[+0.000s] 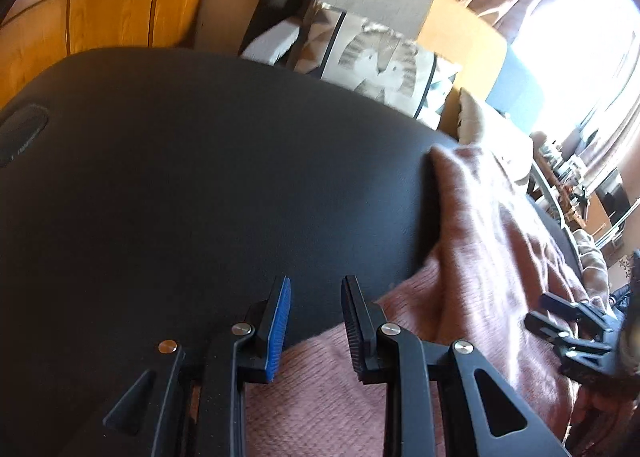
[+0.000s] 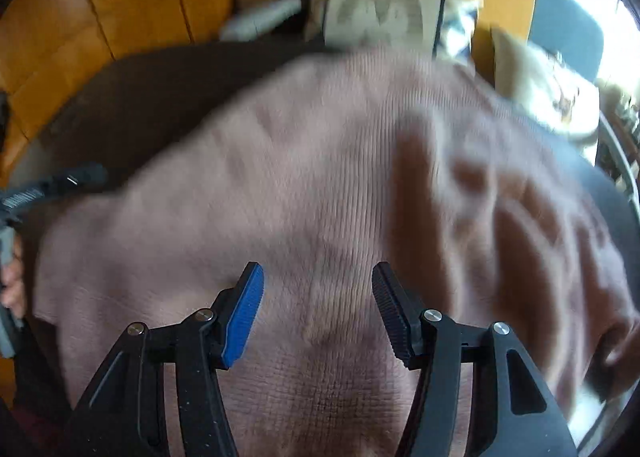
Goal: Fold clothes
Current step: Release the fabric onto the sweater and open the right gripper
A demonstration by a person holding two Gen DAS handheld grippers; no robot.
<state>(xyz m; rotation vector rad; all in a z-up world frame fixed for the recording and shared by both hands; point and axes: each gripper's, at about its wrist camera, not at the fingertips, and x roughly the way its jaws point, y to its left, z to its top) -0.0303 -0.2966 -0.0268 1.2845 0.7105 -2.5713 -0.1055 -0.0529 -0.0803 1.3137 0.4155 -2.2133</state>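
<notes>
A dusty pink knit garment [image 2: 320,185] lies spread on a black table [image 1: 180,177]. In the left wrist view the garment [image 1: 480,257] covers the table's right side, with one edge rumpled up. My left gripper [image 1: 316,313] is open and empty, just above the garment's left edge where it meets bare table. My right gripper [image 2: 318,305] is open and empty, hovering over the middle of the garment. The right gripper also shows in the left wrist view [image 1: 560,321], over the garment at the right. The right wrist view is blurred.
A patterned cushion [image 1: 380,65] and a grey-beige chair back [image 1: 380,1] stand beyond the table's far edge. A wooden cabinet [image 1: 112,5] is at the back left. A bright window with curtains [image 1: 580,17] and cluttered shelves [image 1: 572,177] are at the right.
</notes>
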